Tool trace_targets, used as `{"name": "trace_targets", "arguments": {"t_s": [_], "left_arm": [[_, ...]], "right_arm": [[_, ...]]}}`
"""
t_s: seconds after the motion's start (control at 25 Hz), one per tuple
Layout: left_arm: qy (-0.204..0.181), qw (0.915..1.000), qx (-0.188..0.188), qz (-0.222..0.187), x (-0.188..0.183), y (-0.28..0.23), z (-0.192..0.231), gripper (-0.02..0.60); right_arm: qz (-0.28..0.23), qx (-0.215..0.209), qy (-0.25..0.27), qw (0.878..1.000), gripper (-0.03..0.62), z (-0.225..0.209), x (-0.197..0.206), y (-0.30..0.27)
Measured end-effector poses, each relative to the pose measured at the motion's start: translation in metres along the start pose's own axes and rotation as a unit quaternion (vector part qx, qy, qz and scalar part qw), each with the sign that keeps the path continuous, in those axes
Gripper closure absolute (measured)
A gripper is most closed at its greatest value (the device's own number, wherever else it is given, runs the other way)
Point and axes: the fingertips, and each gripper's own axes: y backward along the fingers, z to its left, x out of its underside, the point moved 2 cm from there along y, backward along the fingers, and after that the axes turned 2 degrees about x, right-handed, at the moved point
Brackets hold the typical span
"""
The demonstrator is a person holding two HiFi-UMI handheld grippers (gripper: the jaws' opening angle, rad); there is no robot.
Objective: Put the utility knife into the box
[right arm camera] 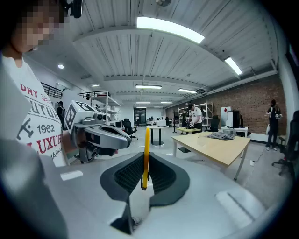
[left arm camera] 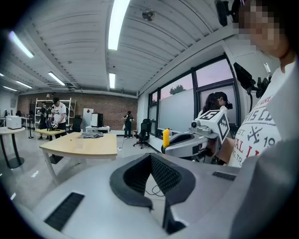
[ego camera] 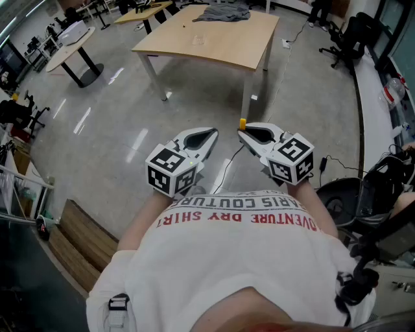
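The person holds both claws up close to the chest, side by side and just apart. The right claw [right arm camera: 145, 179] is clamped on the one yellow utility knife [right arm camera: 146, 151], which stands upright between its dark pads with its end poking out past the tips. The left claw [left arm camera: 151, 158] has its jaws pressed together at the tips, with nothing between them. Ahead, well apart from the two claws, stands one light wooden table [ego camera: 214, 42] with one grey cloth [ego camera: 224, 11] crumpled at its far edge. A black cable [ego camera: 227, 170] trails over the grey floor [ego camera: 117, 123] below the claws, and a black office chair [ego camera: 347, 32] sits off to the right.
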Motion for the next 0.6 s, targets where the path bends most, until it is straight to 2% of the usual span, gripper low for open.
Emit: {"name": "trace_targets", "arguments": {"t_s": [0.6], "left_arm": [[0.01, 0.9999, 0.003, 0.005, 0.006, -0.016, -0.004, 0.578]], "right_arm": [[0.012, -0.007, -0.007, 1.0, 0.565, -0.008, 0.012, 0.003]]}}
